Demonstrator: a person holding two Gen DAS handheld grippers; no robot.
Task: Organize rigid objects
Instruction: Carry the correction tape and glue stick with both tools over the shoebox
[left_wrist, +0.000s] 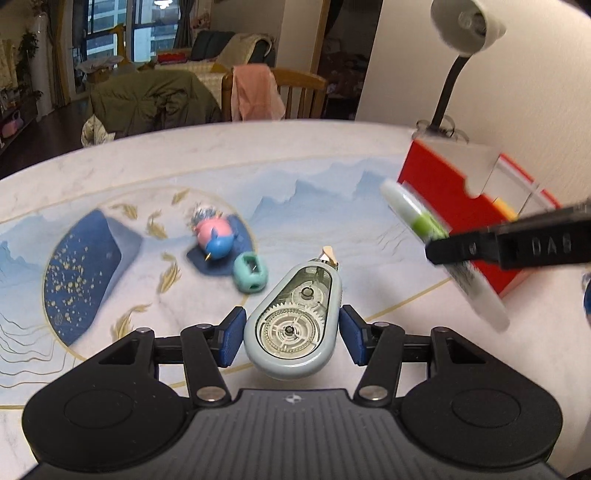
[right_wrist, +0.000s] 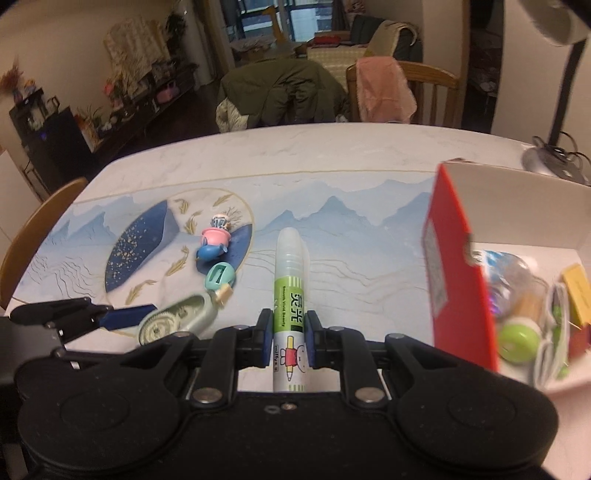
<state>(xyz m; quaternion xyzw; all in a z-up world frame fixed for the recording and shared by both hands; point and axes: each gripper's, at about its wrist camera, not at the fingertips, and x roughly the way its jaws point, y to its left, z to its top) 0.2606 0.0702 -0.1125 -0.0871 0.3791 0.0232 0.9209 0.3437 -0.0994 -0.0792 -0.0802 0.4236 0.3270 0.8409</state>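
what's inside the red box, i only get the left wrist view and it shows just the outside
Observer: It already holds several things. A green round item lies at the front of the box, with a yellow block behind it.
Operator: is the right gripper really holding that blurry pen
Observer: Yes. The right gripper has its pads clamped on the lower barrel of the pen, clear cap pointing forward.
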